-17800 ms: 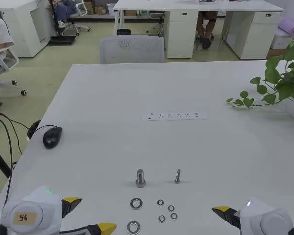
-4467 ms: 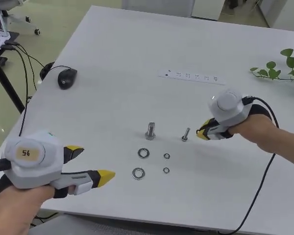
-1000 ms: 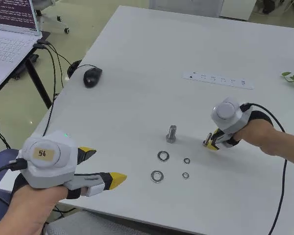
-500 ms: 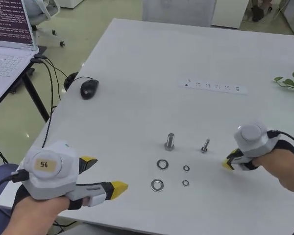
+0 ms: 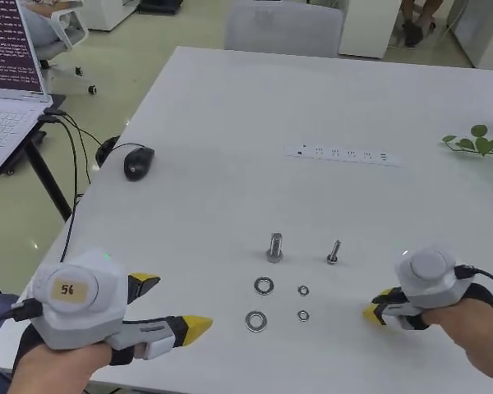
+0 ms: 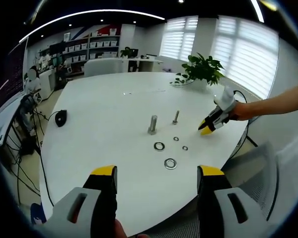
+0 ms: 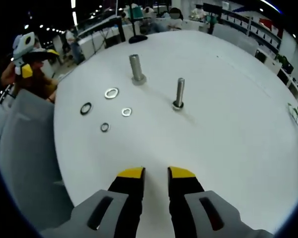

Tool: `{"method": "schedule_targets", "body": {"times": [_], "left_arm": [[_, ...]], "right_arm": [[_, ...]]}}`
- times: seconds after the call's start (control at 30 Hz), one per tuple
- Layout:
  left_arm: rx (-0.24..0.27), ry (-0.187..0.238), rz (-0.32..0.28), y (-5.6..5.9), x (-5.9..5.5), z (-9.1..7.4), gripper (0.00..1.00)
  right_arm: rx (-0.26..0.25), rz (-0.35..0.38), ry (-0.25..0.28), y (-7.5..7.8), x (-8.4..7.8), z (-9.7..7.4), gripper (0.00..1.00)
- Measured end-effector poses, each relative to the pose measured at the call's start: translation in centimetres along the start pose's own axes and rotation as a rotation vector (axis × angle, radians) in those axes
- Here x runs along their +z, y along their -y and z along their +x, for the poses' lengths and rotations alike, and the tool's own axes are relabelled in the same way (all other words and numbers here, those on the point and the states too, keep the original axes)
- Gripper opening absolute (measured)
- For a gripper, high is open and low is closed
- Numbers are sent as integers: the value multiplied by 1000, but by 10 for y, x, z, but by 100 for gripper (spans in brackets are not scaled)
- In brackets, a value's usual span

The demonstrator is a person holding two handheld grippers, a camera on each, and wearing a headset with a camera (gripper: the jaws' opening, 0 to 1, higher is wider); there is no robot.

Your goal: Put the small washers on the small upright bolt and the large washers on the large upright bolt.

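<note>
Now, your left gripper [image 5: 177, 305] hangs over the table's [image 5: 230, 123] front-left corner, jaws wide apart and empty. Your right gripper [image 5: 370, 313] sits low near the front edge, further right, jaws almost together with a thin gap and nothing between them. Between the two lie the loose washers: two large washers [image 5: 264, 286], one behind the other, and just right of them two small washers [image 5: 303, 290], set the same way. Just beyond stand the bolts, both upright: the large bolt [image 5: 274, 247] left, the small bolt [image 5: 334, 252] right. Farther back, a power strip [image 5: 343, 154] lies mid-table, a mouse [image 5: 138, 162] near the left edge, a plant [image 5: 476, 139] at the right edge.
</note>
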State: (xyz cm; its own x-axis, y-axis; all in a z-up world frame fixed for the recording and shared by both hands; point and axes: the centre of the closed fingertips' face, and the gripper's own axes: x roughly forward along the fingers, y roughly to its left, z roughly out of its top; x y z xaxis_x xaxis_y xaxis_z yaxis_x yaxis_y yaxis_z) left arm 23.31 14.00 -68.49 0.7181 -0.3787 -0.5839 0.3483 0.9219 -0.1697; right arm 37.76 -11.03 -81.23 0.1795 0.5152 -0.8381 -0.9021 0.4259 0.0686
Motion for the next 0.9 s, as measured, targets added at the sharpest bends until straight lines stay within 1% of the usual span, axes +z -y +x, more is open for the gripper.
{"method": "schedule_targets", "body": {"times": [0.17,0.2,0.27,0.4,0.43,0.47,0.5,0.53,0.6,0.63,0.8,0.9], "left_arm": [[0,-1,-2,2,-2,0,65],[0,-2,-3,2,-3,0,65],[1,-4,-3,2,-4,0,65],[4,2,-7,3,-3,-1,65],[5,2,-7,3,-3,-1,65],[6,2,-8,3,-3,-1,65],[7,2,-9,3,-4,-2,65],[8,3,-10,3,-4,-2,65],[10,2,-12,2,-5,-3,65],[11,3,-13,1,-6,-4,65],[16,6,-19,0,-7,-6,65],[19,7,-20,-1,-7,-6,65]], "right_arm": [[62,-43,26,-27,13,13,25],[79,-61,25,-34,16,17,25],[91,-99,14,-44,21,24,25],[117,-149,11,-61,32,35,24],[118,-162,4,-63,33,37,24],[117,-183,-14,-65,33,39,24],[112,-208,-7,-64,36,40,23],[121,-211,-21,-66,37,42,22],[127,-220,-32,-68,39,43,22],[126,-247,-41,-68,41,43,22],[147,-298,-56,-75,46,46,22],[160,-334,-75,-79,46,48,22]]}}
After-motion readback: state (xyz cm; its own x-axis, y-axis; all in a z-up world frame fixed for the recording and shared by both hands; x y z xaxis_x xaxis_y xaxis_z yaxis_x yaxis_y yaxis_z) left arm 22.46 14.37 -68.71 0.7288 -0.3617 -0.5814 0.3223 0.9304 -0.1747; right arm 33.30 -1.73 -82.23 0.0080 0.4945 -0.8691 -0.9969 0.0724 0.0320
